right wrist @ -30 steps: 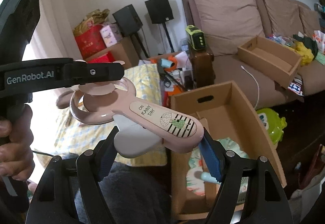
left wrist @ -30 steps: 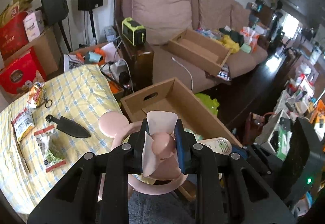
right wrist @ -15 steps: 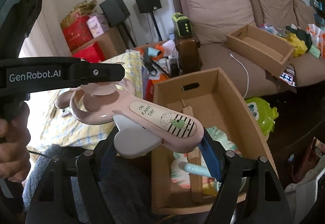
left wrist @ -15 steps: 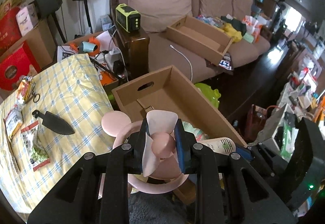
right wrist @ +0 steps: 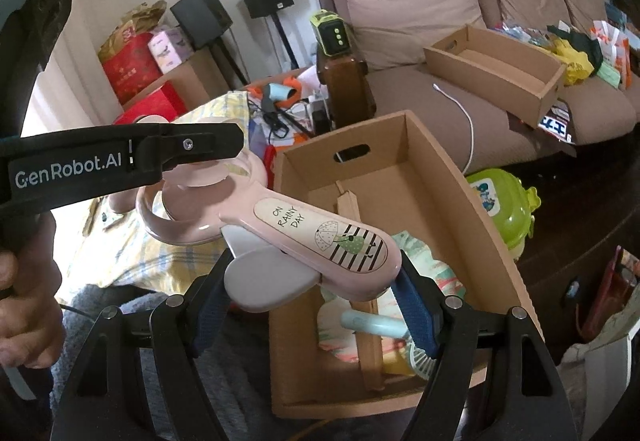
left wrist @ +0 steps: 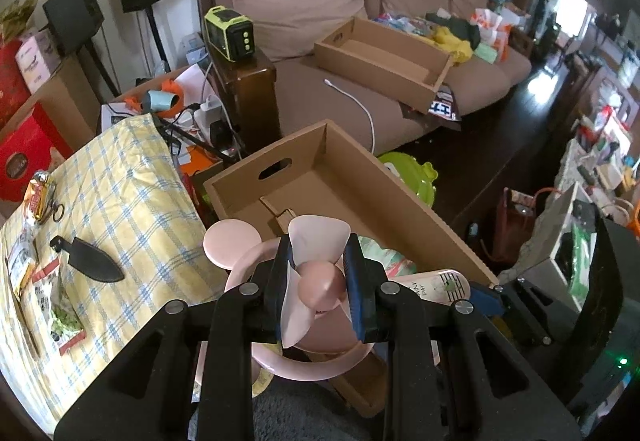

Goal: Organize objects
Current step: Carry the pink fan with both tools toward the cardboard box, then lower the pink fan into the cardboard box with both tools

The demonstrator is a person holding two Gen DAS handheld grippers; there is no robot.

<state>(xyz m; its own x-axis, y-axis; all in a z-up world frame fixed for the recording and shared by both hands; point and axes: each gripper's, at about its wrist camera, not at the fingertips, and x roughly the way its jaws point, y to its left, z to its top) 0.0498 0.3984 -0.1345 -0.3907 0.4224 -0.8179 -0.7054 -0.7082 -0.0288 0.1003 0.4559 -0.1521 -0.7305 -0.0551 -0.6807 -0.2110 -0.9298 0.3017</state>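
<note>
Left wrist view: the left gripper [left wrist: 318, 273] is clamped on the hub and blades of a pink handheld fan [left wrist: 316, 281], its two blue pads pressing the pale blades from either side, so the fan's round guard ring with its mouse-ear disc sticks out to the left and below. Just beyond the fan lies an open cardboard box [left wrist: 384, 197] with a hand slot in its far wall; a patterned cloth shows inside near the fan. To the left, a yellow checked cloth [left wrist: 120, 201] carries a black sheathed knife [left wrist: 90, 261] and some snack packets. A brown sofa [left wrist: 304, 1] behind holds a second cardboard tray [left wrist: 380, 57]. Right wrist view: the right gripper [right wrist: 316, 289] stands with its jaws wide around the fan's handle [right wrist: 320, 237], printed "ON RAINY DAY"; the blue pads sit at either side of the handle end and the grey foot under it, though whether both press on it cannot be told. The left gripper's black finger [right wrist: 120, 157] crosses above the guard ring, held by a hand [right wrist: 28, 301] at the left edge. The fan hangs above the near left corner of the cardboard box [right wrist: 460, 201], which contains a patterned cloth and a small mint fan [right wrist: 384, 329].
</note>
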